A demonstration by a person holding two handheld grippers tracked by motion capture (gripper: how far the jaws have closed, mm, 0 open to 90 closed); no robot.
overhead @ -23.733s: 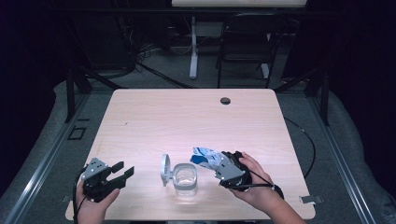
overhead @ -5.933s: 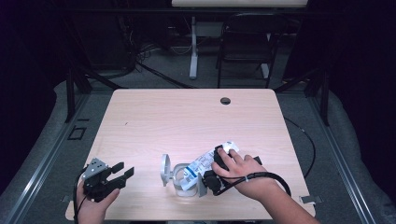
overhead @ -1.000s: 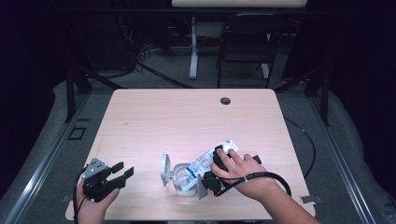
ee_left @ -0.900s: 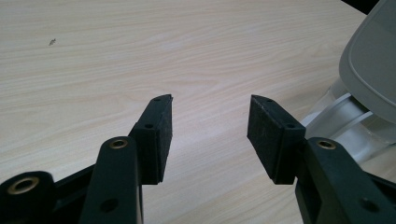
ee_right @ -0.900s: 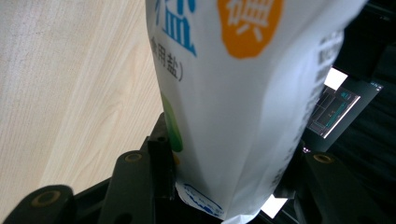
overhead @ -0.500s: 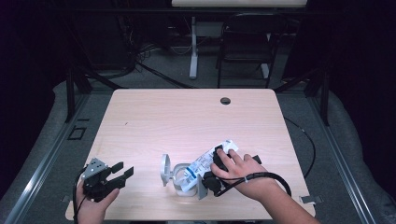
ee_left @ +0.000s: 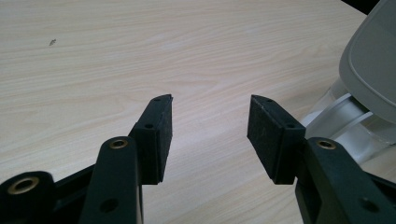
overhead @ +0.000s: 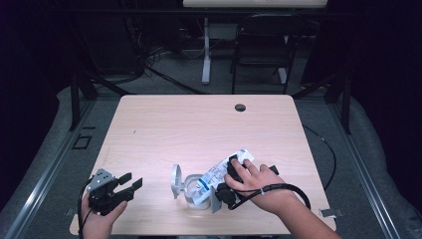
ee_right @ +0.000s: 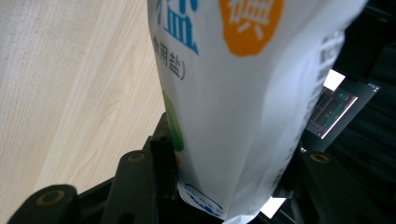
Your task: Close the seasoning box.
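A white salt bag (overhead: 215, 175) with blue print lies tilted, its lower end over a small clear container (overhead: 193, 194) near the table's front edge. The container's grey lid (overhead: 175, 180) stands swung up on its left. My right gripper (overhead: 228, 180) is shut on the bag, which shows between its black jaws as the bag (ee_right: 233, 93) in the right gripper view. My left gripper (overhead: 130, 183) rests at the front left, open with nothing between its pads (ee_left: 161, 135). The left gripper view has the container (ee_left: 348, 123) and its lid (ee_left: 373, 70) at the right edge.
The wooden table (overhead: 199, 124) has a round cable hole (overhead: 240, 107) near its far edge. A black cable (overhead: 293, 191) trails from the right gripper across the front right. Dark floor, a chair and stands lie beyond the table.
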